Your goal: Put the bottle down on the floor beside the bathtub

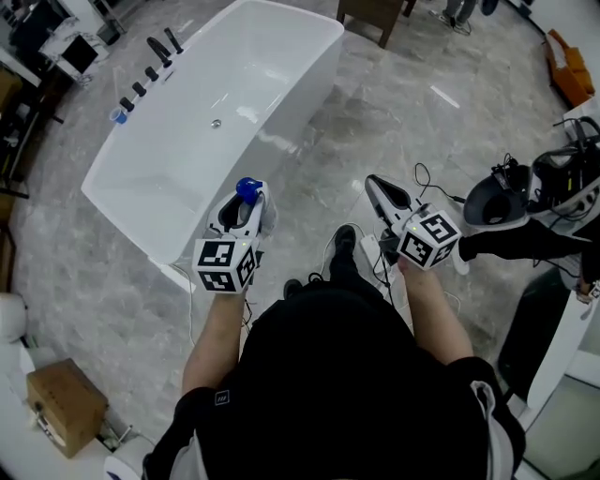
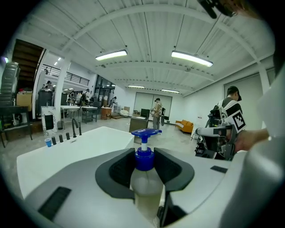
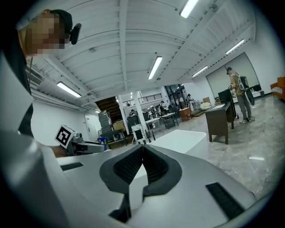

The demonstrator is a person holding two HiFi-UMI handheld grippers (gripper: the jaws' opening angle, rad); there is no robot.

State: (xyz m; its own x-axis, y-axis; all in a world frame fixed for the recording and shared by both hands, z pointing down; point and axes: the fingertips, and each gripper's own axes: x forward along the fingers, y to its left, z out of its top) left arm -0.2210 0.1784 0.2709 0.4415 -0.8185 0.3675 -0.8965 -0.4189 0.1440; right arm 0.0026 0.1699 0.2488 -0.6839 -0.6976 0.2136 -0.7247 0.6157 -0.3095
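A clear pump bottle with a blue pump head stands upright between the jaws of my left gripper, which is shut on its neck and shoulders. I hold it in the air near the front end of the white bathtub, above the grey marble floor. My right gripper hovers to the right of the left one; its black pads meet at the tips with nothing between them. The tub rim shows past the bottle in the left gripper view.
Black taps and a small blue cup sit on the tub's far rim. A cardboard box lies lower left. Cables and headsets clutter the floor at right. A wooden cabinet stands beyond the tub. A person stands far off.
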